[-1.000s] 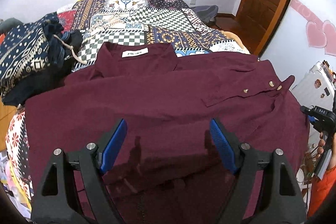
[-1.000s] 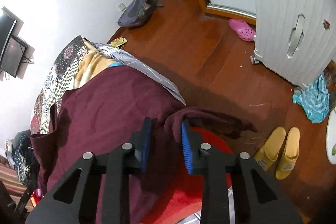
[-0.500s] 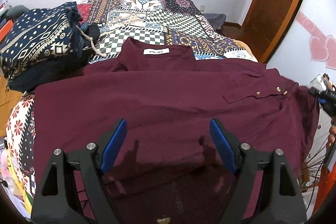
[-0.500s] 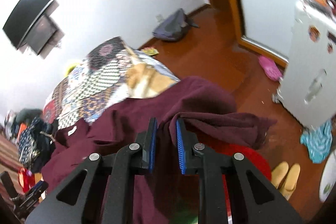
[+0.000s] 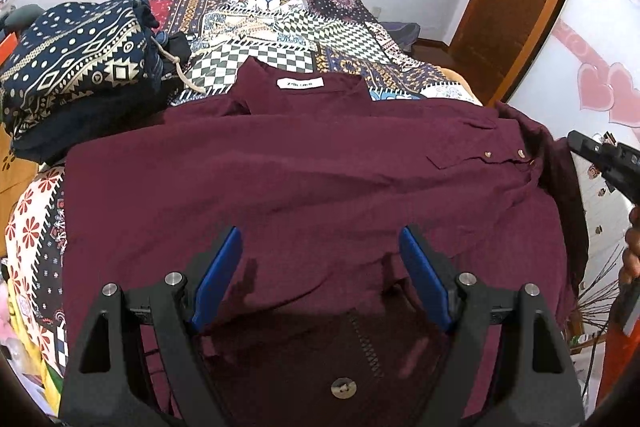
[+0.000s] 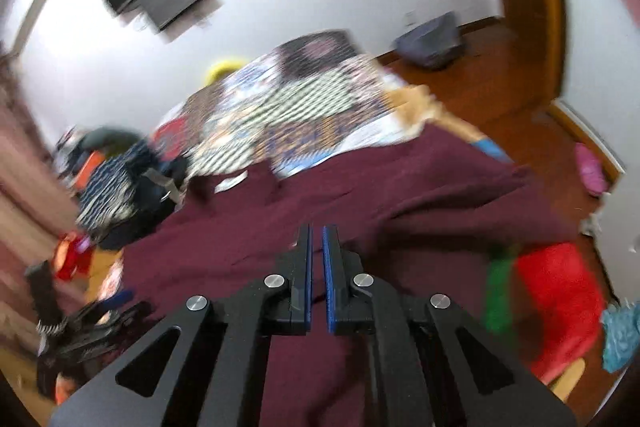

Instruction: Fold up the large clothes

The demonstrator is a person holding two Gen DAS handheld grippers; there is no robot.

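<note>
While spread on the bed (image 5: 280, 23) — maroon shirt (image 5: 320, 163), left tongs (image 5: 320, 279) agape.

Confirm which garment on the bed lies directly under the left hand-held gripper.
The maroon shirt, spread flat with its white neck label showing, lies under the open left hand-held gripper. The navy patterned garment sits bunched at the far left, clear of it.

Maroon shirt (image 5: 320, 163) with a white label (image 5: 300, 83); patchwork bedspread (image 5: 288, 23) of checks and florals; navy bundle (image 5: 76, 55) with cream geometric print; blue-padded black tongs (image 5: 320, 279)
</note>
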